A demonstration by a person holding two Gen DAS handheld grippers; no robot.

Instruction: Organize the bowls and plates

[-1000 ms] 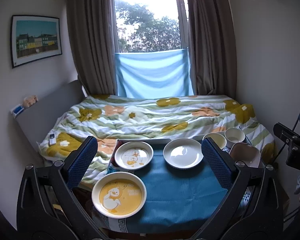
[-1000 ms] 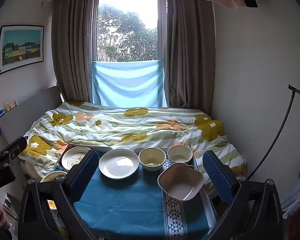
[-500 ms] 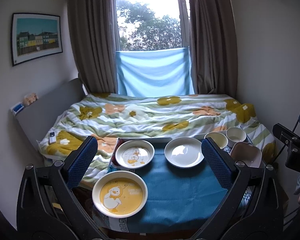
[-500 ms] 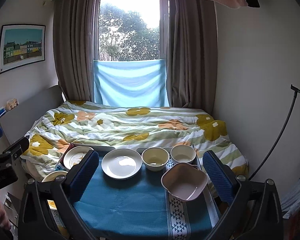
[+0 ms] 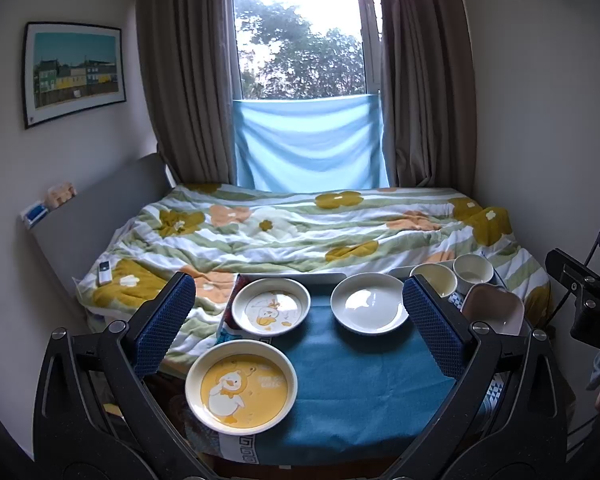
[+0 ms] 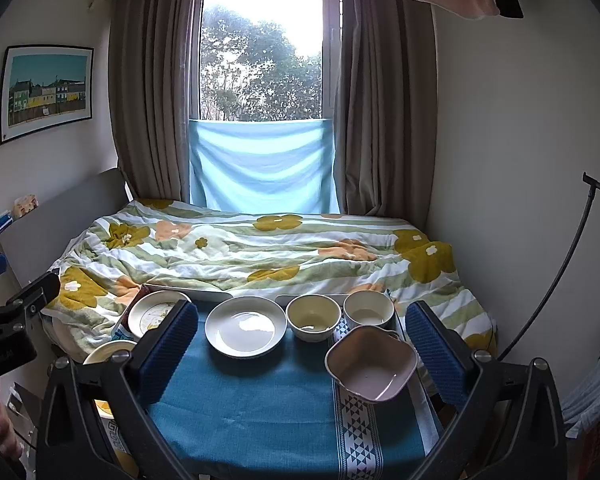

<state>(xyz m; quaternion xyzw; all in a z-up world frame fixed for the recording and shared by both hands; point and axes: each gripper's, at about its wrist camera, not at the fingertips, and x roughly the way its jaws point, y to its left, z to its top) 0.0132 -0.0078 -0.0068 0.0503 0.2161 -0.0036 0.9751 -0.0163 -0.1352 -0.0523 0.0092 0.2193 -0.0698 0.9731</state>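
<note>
Blue cloth covers the worktop [image 6: 260, 408] before a bed [image 5: 300, 232]; two duck plates [image 5: 241, 388], a white plate [image 6: 245, 332] and seemingly three bowls [image 6: 371, 364] sit there; left hand-held gripper [image 5: 298, 322] and right hand-held gripper [image 6: 302, 354] gape wide, empty.

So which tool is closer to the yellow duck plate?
Left. The left tool hangs open right over the yellow duck plate. The right tool is further right, with that plate past its left finger.

Small bedroom. Window [image 5: 304, 36] top centre, daylight and trees beyond; brown curtains [image 5: 180, 80] either side, blue cloth [image 5: 310, 140] across its lower part. Framed picture [image 5: 74, 72] upper left. Bed [image 5: 300, 232] mid-frame, flowered quilt.
</note>
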